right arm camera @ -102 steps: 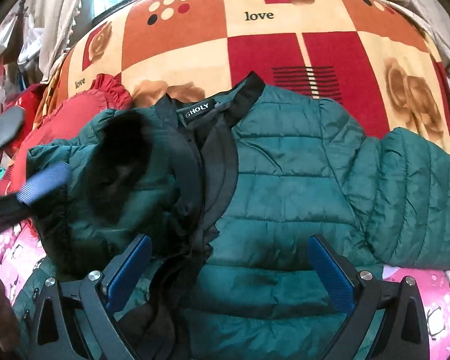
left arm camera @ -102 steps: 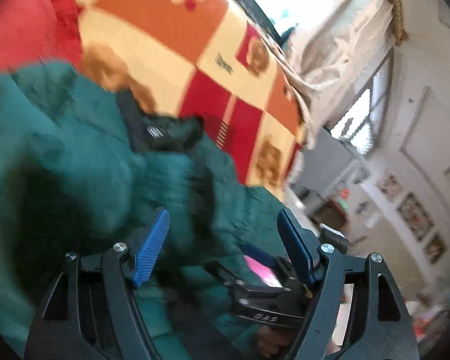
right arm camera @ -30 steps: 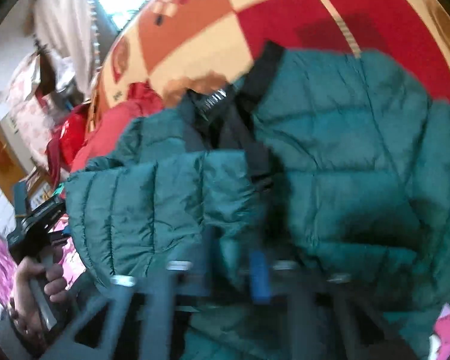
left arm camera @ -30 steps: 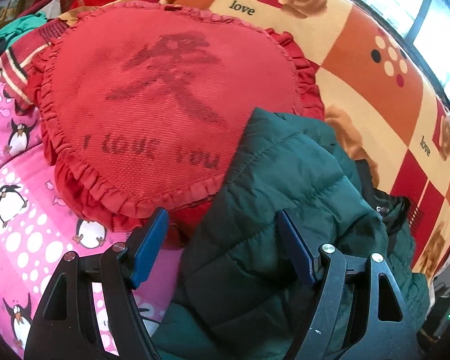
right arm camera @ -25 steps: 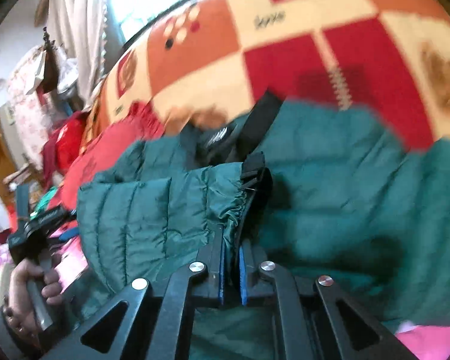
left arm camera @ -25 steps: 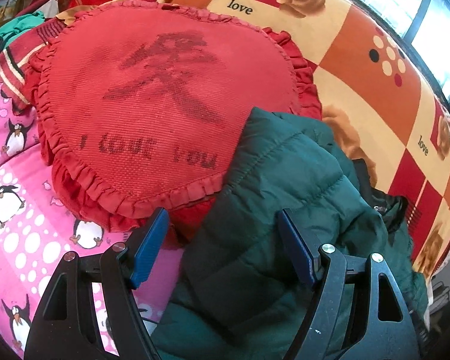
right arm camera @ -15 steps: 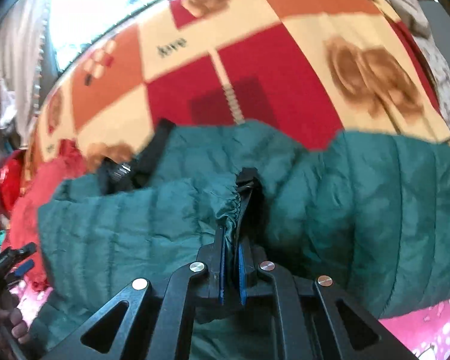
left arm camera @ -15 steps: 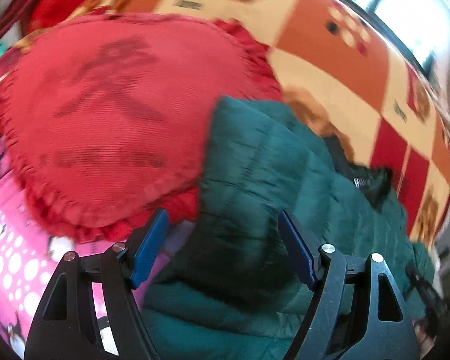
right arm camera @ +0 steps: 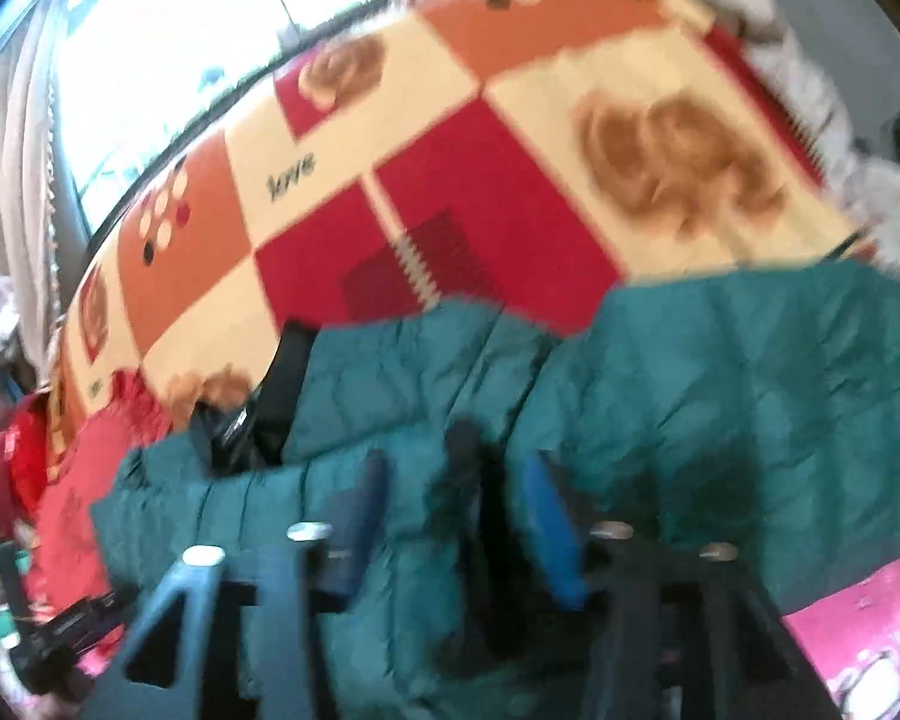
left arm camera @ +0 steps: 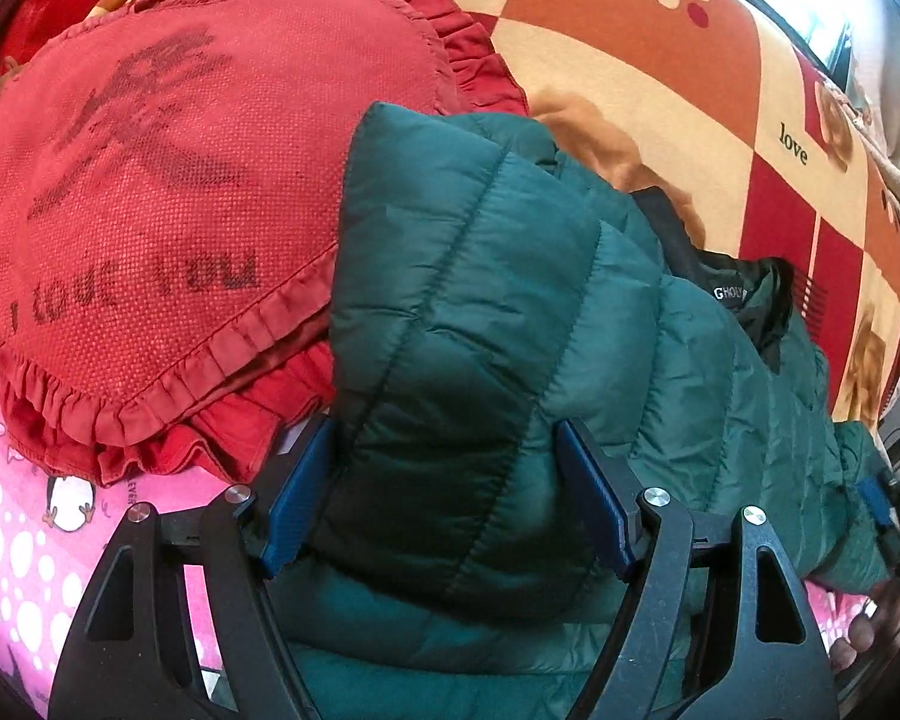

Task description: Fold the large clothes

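We are holding the left gripper (left arm camera: 444, 492) with jaws apart around the near folded edge of the green jacket (left arm camera: 510, 312), not clamped. The jacket is lying on the bed (left arm camera: 660, 60), stretching rightward beside the red pillow (left arm camera: 168, 192). The right gripper (right arm camera: 456, 510) is blurred, jaws parting over the sleeve cuff (right arm camera: 468, 468).

Left wrist cam sits low and close, looking out between its own fingers (left arm camera: 297, 495) across the green jacket (left arm camera: 492, 312) toward the red pillow (left arm camera: 150, 228), upper left. Right wrist cam (blurry) faces the checkered blanket (right arm camera: 450, 150) and window. Both views share jacket (right arm camera: 720, 396), pillow (right arm camera: 84, 480) and blanket (left arm camera: 660, 66).
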A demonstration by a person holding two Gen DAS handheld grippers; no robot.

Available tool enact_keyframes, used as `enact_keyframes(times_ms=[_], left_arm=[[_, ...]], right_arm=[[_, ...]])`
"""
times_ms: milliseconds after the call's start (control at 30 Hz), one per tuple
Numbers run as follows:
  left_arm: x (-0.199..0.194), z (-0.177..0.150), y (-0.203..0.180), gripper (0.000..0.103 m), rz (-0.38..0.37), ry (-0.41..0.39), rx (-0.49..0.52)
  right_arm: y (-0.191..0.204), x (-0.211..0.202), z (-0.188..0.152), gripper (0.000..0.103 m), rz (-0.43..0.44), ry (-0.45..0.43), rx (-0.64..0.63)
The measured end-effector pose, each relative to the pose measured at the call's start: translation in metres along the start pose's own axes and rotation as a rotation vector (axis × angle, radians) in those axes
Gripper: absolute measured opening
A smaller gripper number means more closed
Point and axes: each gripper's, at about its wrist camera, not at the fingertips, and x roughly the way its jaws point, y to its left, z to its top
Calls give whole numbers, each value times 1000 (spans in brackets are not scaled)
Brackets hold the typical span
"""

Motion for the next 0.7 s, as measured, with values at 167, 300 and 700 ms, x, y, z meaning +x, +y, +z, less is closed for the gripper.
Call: enact_keyframes(times_ms=[167, 300, 700], left_arm=[[0, -2, -1, 76, 7, 4, 9], [2, -1, -3, 76, 6, 5, 14], [3, -3, -6, 76, 9, 29, 23]], right_arm=[[54, 2, -4, 53, 36, 118, -209], [94, 28, -31, 53, 115, 333, -355], [48, 40, -40, 53, 3, 329, -249]])
